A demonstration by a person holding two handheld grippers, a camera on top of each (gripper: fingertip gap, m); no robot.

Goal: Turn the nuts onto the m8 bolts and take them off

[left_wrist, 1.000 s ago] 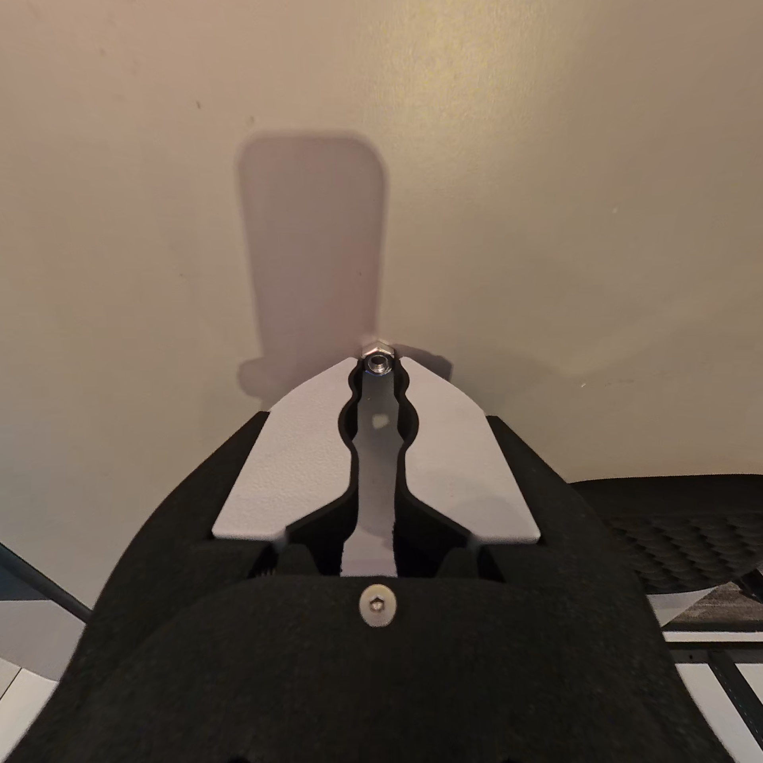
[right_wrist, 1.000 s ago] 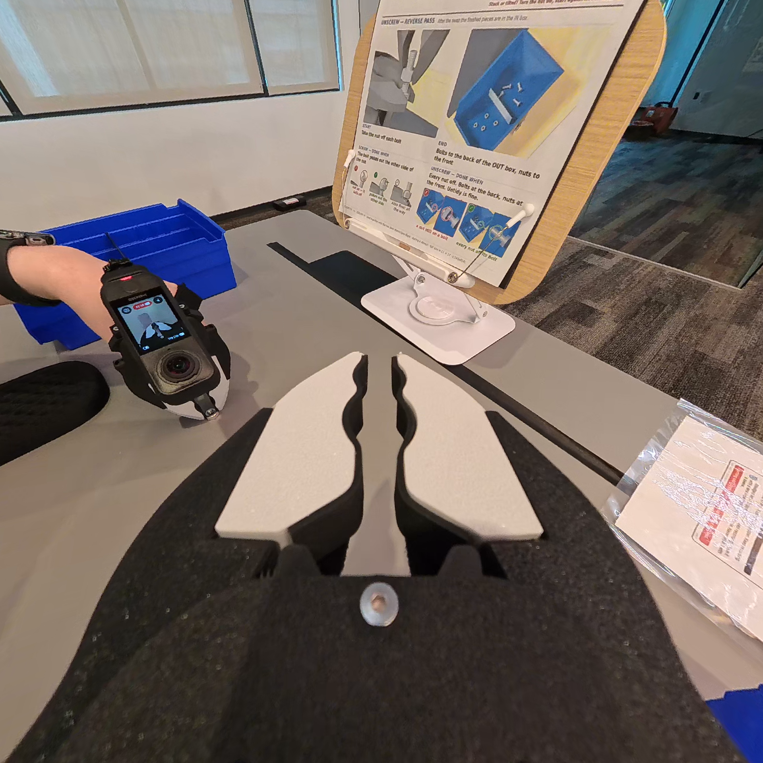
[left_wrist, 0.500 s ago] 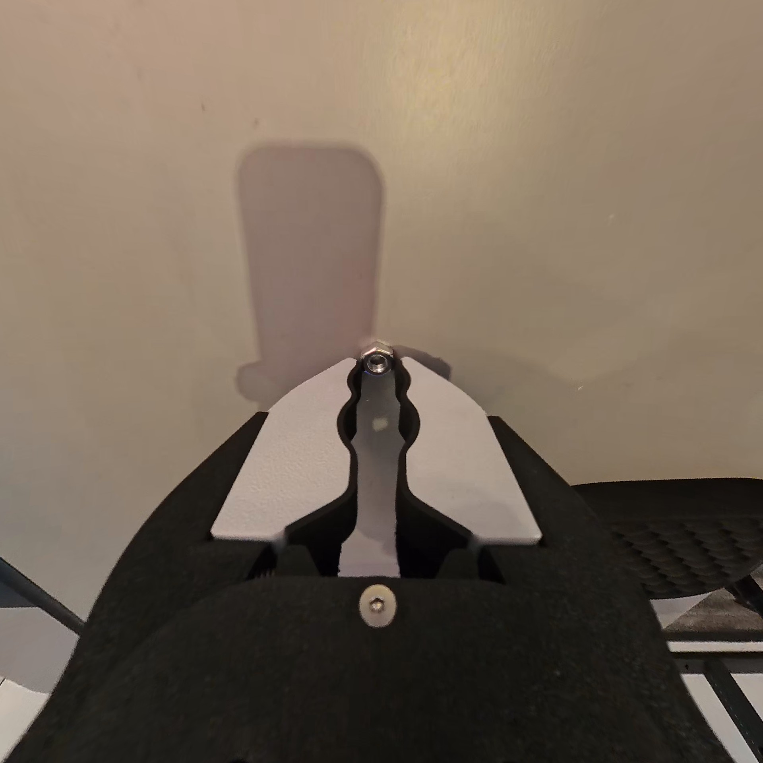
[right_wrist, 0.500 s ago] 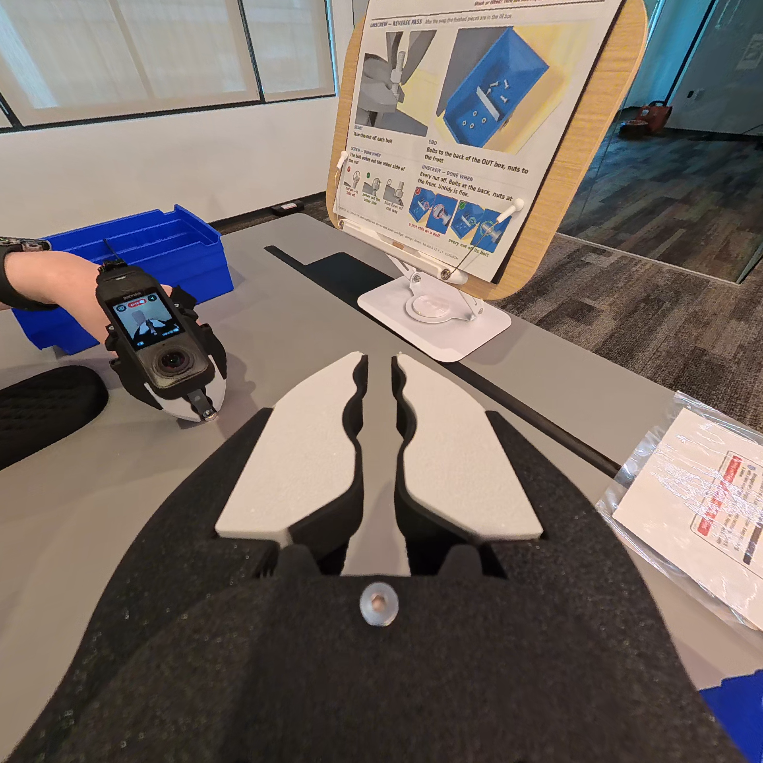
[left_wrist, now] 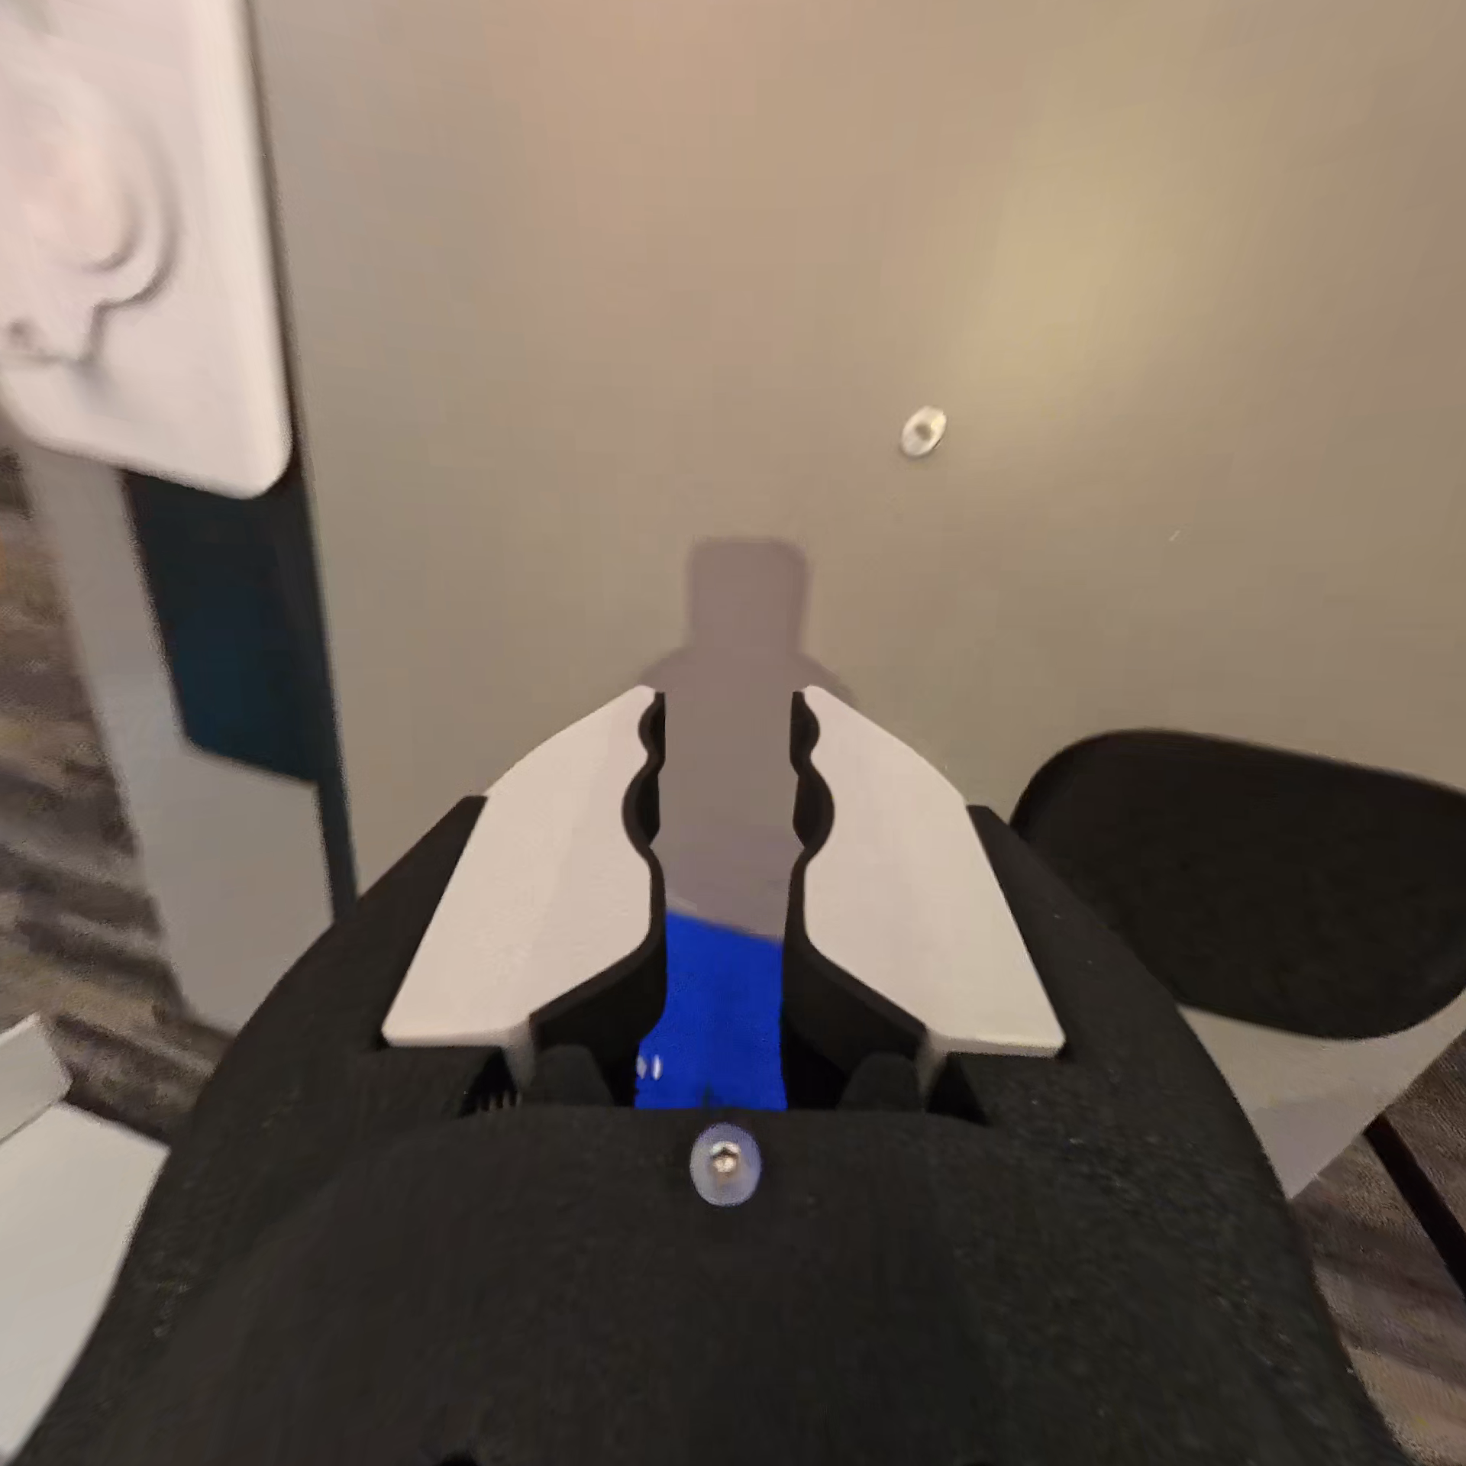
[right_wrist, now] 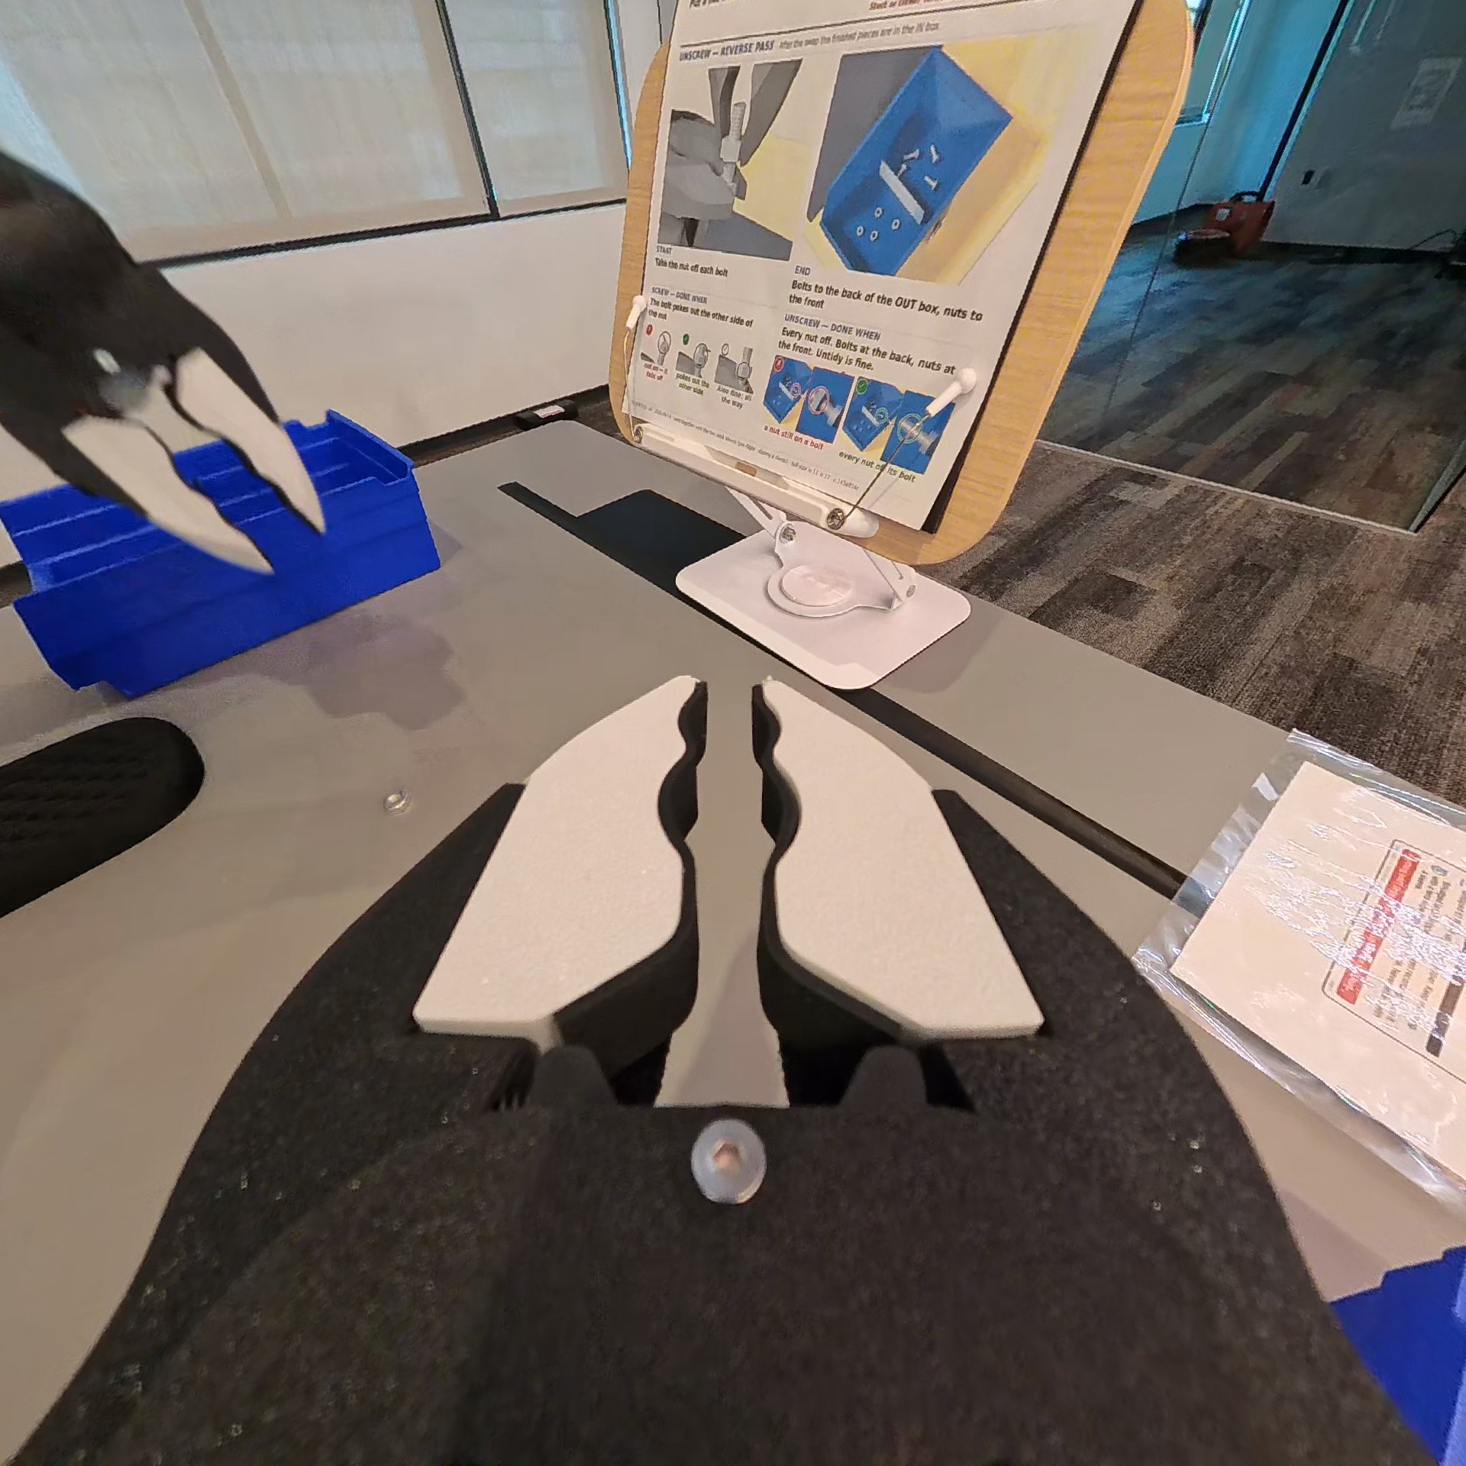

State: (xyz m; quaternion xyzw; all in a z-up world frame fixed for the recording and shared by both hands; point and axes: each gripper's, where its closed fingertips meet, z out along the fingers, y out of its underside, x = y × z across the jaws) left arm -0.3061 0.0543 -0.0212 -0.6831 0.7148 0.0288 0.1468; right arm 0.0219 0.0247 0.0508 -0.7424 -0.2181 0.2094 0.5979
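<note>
Your left gripper (left_wrist: 726, 698) hangs above the grey table (left_wrist: 1031, 238) with its jaws parted and nothing between them. The nut (left_wrist: 923, 432) lies loose on the table, ahead and to its right. Only your right wrist view shows the blue bin (right_wrist: 238, 587), the instruction board (right_wrist: 888, 262) on its white stand and a bagged printed sheet (right_wrist: 1333, 944). Your right gripper (right_wrist: 728, 686) is nearly closed and holds nothing. No bolt is visible.
</note>
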